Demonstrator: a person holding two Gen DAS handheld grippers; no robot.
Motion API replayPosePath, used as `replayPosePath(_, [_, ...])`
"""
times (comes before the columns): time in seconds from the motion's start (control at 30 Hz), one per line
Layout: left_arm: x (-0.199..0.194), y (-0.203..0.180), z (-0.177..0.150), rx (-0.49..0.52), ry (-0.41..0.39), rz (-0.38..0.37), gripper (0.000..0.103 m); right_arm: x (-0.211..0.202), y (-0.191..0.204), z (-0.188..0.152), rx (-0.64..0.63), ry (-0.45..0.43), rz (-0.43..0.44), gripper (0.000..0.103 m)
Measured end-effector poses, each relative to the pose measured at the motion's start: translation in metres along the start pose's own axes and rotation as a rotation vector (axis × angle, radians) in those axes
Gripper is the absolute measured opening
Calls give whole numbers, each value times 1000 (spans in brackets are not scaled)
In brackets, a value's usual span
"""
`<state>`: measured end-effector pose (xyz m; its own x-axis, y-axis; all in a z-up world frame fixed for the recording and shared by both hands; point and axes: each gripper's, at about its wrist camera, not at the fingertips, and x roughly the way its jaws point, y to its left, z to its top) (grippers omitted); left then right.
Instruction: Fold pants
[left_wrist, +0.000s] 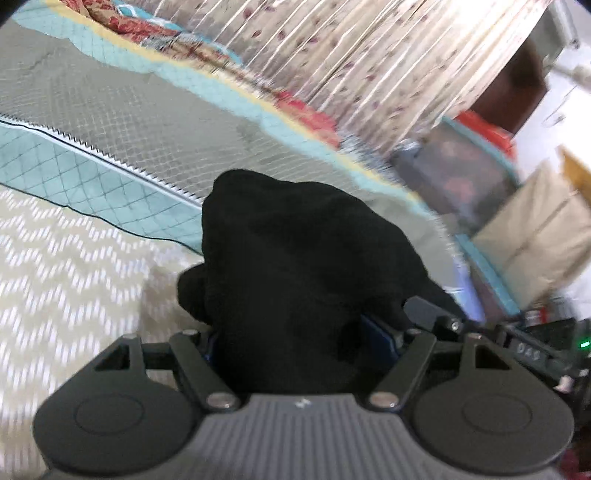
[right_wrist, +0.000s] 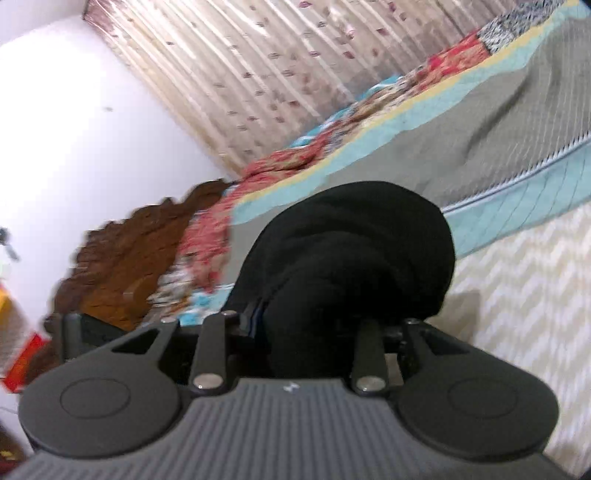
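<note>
The left gripper is clamped on a thick bunch of soft black fabric, the pants, which swell out between its dark linkage arms and hide the fingertips; a sliver of blue pad shows at the right side of the bunch. The right gripper is likewise closed on a rounded wad of the same black pants, with fabric spilling forward over its fingers. In both wrist views the cloth appears lifted off the bed, bunched near each lens, so I cannot tell which part of the garment each tool holds or how the cloth hangs between them. Beyond the pants lies the cream bedcover with a white zigzag weave, then a quilted teal and grey-green blanket farther off, a red floral patchwork quilt along the far edge, and a pleated pale curtain with small red motifs behind. Both views are smeared, which suggests fast travel. To do this step well, I judge that both grips should hold firm, the two tools should draw apart so the fabric hangs taut and level, and the garment should be laid flat on the zigzag cover before any crease is made.
</note>
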<state>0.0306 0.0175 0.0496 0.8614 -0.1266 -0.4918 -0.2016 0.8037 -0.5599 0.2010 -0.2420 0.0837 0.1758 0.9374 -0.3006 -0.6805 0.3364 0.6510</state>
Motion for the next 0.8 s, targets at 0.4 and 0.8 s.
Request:
replayPosePath(0.4, [14,14,-69,12,107,174,98,-3,-49,-50,104,38,-343,90])
replayPosePath(0.8, [-77,-68,-124,139,150,313,98,-93,25,-113,70,46,-530,90])
